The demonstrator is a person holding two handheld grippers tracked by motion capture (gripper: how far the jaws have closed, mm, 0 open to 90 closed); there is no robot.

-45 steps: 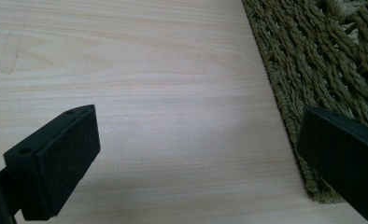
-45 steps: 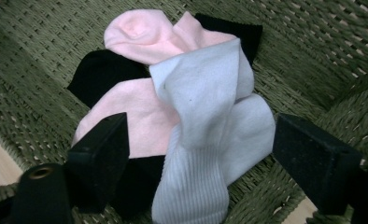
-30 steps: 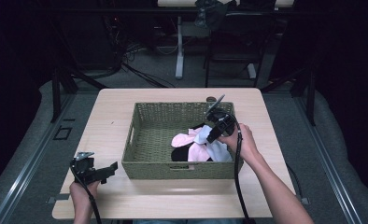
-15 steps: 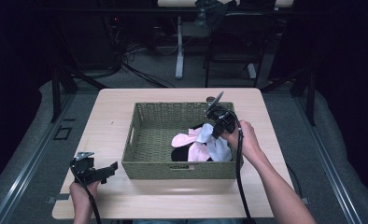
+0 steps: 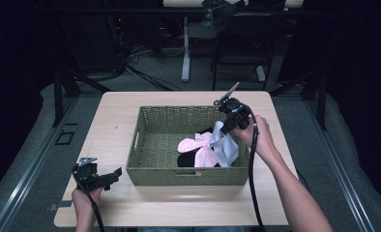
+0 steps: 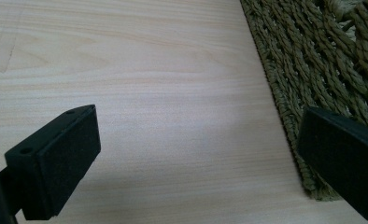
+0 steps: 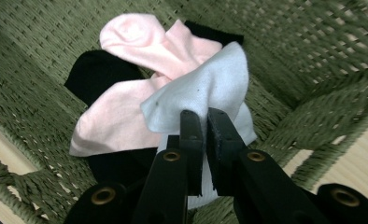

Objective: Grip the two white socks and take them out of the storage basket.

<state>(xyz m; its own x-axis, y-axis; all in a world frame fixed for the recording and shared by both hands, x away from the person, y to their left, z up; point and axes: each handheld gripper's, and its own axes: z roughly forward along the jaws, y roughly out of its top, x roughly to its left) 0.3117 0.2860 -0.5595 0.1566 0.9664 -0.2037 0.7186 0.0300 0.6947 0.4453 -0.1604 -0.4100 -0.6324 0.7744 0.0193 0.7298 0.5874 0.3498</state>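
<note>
A green woven basket stands mid-table and holds a heap of socks at its right end. My right gripper is shut on a pale blue-white sock, which hangs from its jaws above the basket floor. Under it lie pink socks and black socks. My left gripper rests on the table at the front left, open, with nothing between its jaws. The basket's outer wall is just beside its right jaw.
The light wooden table has bare room left of the basket and along the front edge. Black cables trail from both grippers. Chairs and desk legs stand on the dark floor behind the table.
My right gripper has closed on the pale sock and lifted it up out of the heap. The left gripper has stayed where it was.
</note>
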